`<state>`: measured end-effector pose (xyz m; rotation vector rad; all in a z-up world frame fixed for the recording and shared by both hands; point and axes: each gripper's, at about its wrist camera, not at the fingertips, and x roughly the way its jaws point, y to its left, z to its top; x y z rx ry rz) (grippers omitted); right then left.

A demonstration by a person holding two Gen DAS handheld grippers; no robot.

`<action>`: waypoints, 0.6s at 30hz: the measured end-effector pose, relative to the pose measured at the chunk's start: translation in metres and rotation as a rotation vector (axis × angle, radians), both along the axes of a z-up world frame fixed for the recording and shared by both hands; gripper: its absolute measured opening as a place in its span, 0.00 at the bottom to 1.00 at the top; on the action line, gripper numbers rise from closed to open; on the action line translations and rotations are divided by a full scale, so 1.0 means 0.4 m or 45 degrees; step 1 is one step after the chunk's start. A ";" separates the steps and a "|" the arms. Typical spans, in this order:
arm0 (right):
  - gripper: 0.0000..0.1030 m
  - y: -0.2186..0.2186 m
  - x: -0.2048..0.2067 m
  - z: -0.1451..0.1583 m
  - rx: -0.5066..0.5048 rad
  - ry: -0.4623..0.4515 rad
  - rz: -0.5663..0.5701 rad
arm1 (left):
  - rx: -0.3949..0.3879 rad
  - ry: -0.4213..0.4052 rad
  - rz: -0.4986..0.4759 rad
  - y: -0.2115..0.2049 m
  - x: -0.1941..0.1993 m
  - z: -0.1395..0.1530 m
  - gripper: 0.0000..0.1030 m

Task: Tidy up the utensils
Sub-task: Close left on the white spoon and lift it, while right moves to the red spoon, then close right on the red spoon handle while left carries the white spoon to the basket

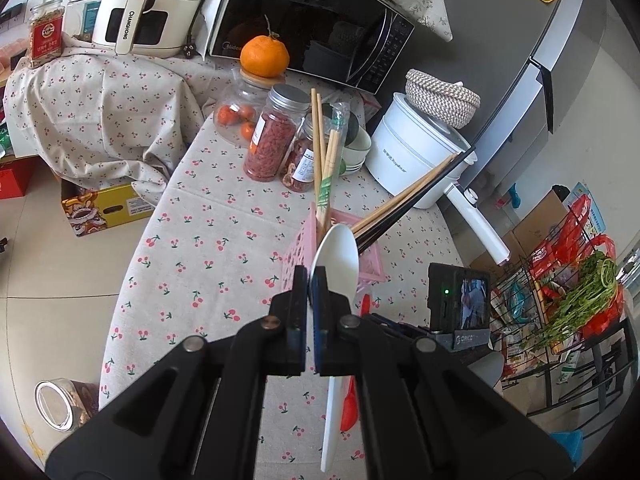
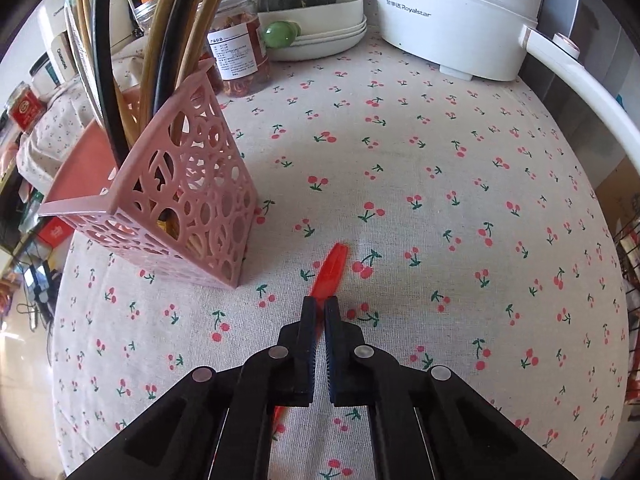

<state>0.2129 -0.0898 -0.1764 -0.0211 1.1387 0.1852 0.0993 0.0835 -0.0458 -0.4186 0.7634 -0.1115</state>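
My left gripper (image 1: 309,276) is shut on a white plastic spoon (image 1: 338,256), bowl up, handle hanging down, held above the table just in front of the pink openwork utensil holder (image 1: 298,252). Several wooden and dark chopsticks (image 1: 404,204) stand in the holder. My right gripper (image 2: 320,306) is shut on a red plastic utensil (image 2: 329,270) that lies on the cherry-print tablecloth (image 2: 440,200), right of the pink holder (image 2: 188,184). The red utensil also shows in the left wrist view (image 1: 349,408) below the spoon.
Jars of dried goods (image 1: 272,136), an orange (image 1: 264,56) on a glass jar, stacked white bowls (image 2: 320,40) and a white electric cooker (image 2: 456,12) stand behind the holder. A microwave (image 1: 312,28) and air fryer (image 1: 148,4) are further back. The table's round edge is left.
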 end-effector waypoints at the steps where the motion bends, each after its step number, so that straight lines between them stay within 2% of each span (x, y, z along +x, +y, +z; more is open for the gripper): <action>1: 0.02 -0.006 0.001 0.000 0.035 0.010 -0.005 | -0.001 -0.008 0.006 0.001 0.000 0.001 0.02; 8: 0.01 -0.061 -0.033 0.068 0.289 -0.009 -0.035 | -0.012 -0.085 0.047 0.005 0.001 0.021 0.02; 10: 0.01 -0.071 -0.043 0.086 0.284 -0.027 -0.032 | -0.013 -0.089 0.046 0.000 0.003 0.021 0.02; 12: 0.04 -0.074 -0.050 0.093 0.223 -0.047 -0.037 | -0.017 -0.087 0.043 -0.006 0.005 0.021 0.02; 14: 0.16 -0.073 -0.047 0.075 0.179 -0.009 -0.039 | -0.018 -0.085 0.039 -0.012 0.004 0.019 0.02; 16: 0.57 -0.063 -0.045 0.054 0.139 0.025 -0.036 | -0.019 -0.080 0.035 -0.017 0.005 0.018 0.02; 17: 0.61 -0.060 -0.047 0.047 0.118 0.014 -0.029 | -0.019 -0.078 0.033 -0.019 0.004 0.017 0.02; 18: 0.61 -0.050 -0.045 0.043 0.088 0.008 -0.015 | -0.017 -0.076 0.031 -0.020 0.002 0.016 0.02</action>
